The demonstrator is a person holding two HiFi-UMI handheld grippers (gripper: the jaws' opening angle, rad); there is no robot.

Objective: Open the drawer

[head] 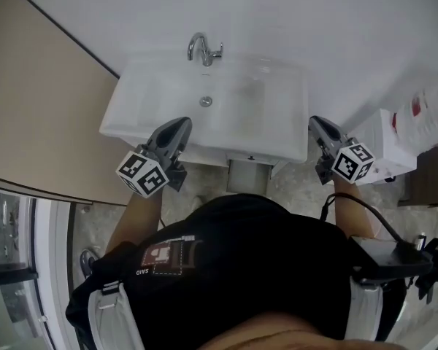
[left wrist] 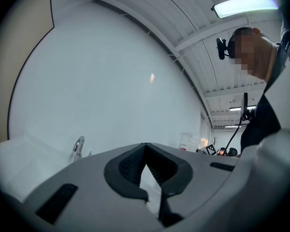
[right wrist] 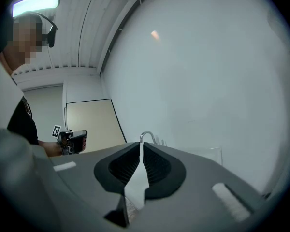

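Note:
A white wash basin (head: 131,115) with a chrome tap (head: 203,49) stands against the white wall. Under its front edge a narrow pale cabinet front (head: 247,172) shows; I cannot make out a drawer or handle there. My left gripper (head: 178,127) hovers over the basin's front left corner, and my right gripper (head: 313,122) is just off its front right corner. Both point level at the wall. In the left gripper view the left gripper (left wrist: 145,146) has its tips together with nothing in it. The right gripper (right wrist: 141,144) is likewise shut and empty, with the tap (right wrist: 147,135) just beyond its tips.
A beige door panel (head: 36,108) fills the left side. A white box with red print (head: 394,144) sits right of the basin. A glass door frame (head: 29,268) is at the lower left. The person's black-shirted body (head: 248,268) hides the floor below the basin.

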